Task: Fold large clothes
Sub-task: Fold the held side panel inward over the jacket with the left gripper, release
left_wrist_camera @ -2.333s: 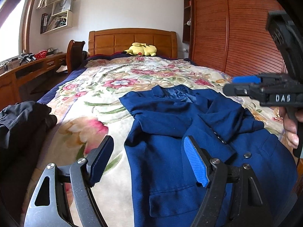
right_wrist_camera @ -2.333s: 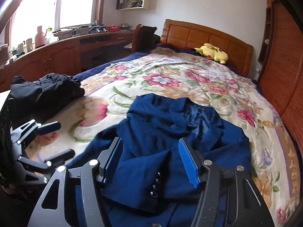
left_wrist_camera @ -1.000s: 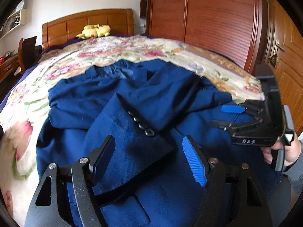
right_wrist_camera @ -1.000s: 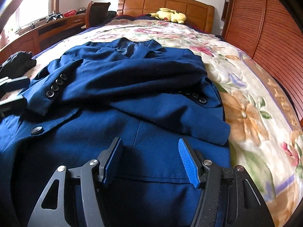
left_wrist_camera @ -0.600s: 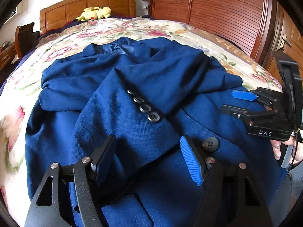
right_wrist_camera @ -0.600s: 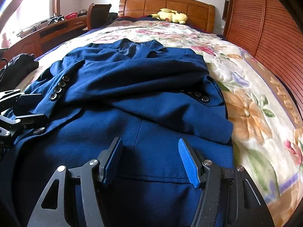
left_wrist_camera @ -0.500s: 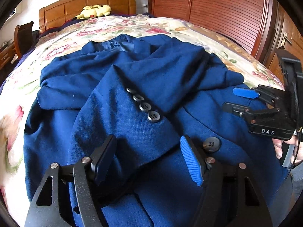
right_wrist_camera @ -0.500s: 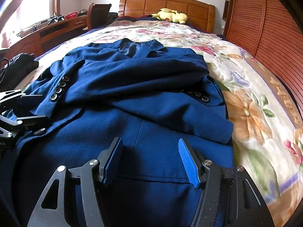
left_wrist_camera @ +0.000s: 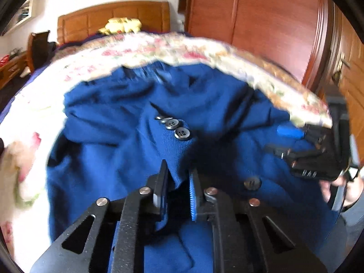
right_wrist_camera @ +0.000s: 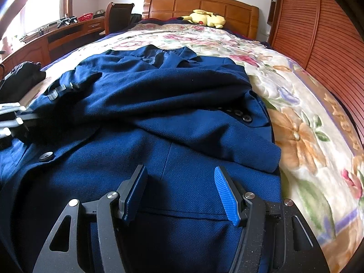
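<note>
Navy-blue woven suit jacket (right_wrist_camera: 173, 118) lies spread face-up on a floral-print bed cover (right_wrist_camera: 302, 122), collar toward the headboard, hem nearest the cameras.

Left gripper (left_wrist_camera: 178, 191): jaws have just been closing and now stand clenched on a raised fold of the jacket's left sleeve cuff (left_wrist_camera: 175, 159), fabric pinched between the black pad and the blue ribbed pad. Row of four dark cuff buttons (left_wrist_camera: 175, 127) sits just beyond the pads. Left-wrist view is motion-blurred.

Right gripper (right_wrist_camera: 180, 193): jaws wide apart, nothing between them, poised over the lower front panel of the jacket near the hem; contact w/ cloth cannot be told. In the left-wrist view the same tool shows at the right edge, held by a hand (left_wrist_camera: 341, 188).

Outward: the other sleeve (right_wrist_camera: 204, 134) lies folded across the jacket's chest, its cuff buttons (right_wrist_camera: 238, 113) near the right edge of the garment. One large dark front button (right_wrist_camera: 46, 155) shows on the left panel. Crumpled black garment (right_wrist_camera: 20, 77) sits at the bed's left edge, apart from the jacket. Yellow plush toy (right_wrist_camera: 204, 18) rests against the wooden headboard (right_wrist_camera: 200, 2). Wooden slatted wardrobe (right_wrist_camera: 318, 29) to the right; wooden desk (right_wrist_camera: 45, 38) under the window to the left.
</note>
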Motion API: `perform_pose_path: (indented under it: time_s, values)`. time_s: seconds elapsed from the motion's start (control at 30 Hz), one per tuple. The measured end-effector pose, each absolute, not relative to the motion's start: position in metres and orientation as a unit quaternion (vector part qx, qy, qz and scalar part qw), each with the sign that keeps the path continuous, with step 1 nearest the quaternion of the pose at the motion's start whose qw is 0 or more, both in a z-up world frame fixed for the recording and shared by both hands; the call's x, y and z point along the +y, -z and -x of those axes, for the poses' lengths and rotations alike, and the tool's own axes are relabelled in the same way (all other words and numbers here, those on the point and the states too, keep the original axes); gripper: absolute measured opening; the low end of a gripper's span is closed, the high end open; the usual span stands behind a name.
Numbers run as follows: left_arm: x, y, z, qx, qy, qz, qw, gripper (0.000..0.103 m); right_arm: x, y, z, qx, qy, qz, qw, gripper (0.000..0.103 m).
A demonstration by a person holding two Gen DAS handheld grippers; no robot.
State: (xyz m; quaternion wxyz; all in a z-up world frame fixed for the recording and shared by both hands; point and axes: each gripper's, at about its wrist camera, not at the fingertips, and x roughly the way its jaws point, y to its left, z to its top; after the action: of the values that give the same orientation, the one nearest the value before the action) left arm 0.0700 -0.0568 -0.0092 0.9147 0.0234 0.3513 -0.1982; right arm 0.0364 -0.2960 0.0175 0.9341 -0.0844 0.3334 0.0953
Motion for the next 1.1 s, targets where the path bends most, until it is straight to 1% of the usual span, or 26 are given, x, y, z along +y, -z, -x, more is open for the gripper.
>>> perform_pose_path:
  time_s: [0.2, 0.37, 0.6, 0.77, 0.8, 0.93, 0.97, 1.07, 1.1]
  values:
    - [0.001, -0.021, -0.067, 0.303, 0.164, 0.026, 0.939, 0.013, -0.296, -0.017, -0.036, 0.333, -0.095, 0.085, 0.934, 0.063]
    - [0.036, -0.026, -0.066, 0.3, 0.15, 0.059, 0.94, 0.013, -0.296, -0.017, -0.037, 0.334, -0.095, 0.085, 0.934, 0.063]
    - [0.049, -0.025, -0.061, 0.299, 0.145, 0.058, 0.941, 0.013, -0.297, -0.016, -0.037, 0.335, -0.095, 0.085, 0.934, 0.063]
    - [0.054, -0.018, -0.061, 0.315, 0.14, 0.052, 0.937, 0.014, -0.296, -0.017, -0.037, 0.335, -0.095, 0.085, 0.934, 0.063]
    - [0.055, -0.016, -0.06, 0.317, 0.14, 0.049, 0.937, 0.017, -0.296, -0.017, -0.037, 0.335, -0.095, 0.085, 0.934, 0.063]
    - [0.062, -0.014, -0.054, 0.316, 0.122, 0.042, 0.94, 0.025, -0.297, -0.016, -0.037, 0.335, -0.095, 0.085, 0.934, 0.063]
    - [0.065, -0.014, -0.052, 0.315, 0.116, 0.042, 0.941, 0.028, -0.296, -0.016, -0.037, 0.335, -0.095, 0.085, 0.934, 0.063]
    - [0.076, -0.012, -0.046, 0.311, 0.106, 0.048, 0.943, 0.044, -0.296, -0.016, -0.037, 0.335, -0.095, 0.085, 0.934, 0.063]
    - [0.079, -0.011, -0.044, 0.31, 0.106, 0.051, 0.944, 0.045, -0.297, -0.016, -0.037, 0.335, -0.095, 0.085, 0.934, 0.063]
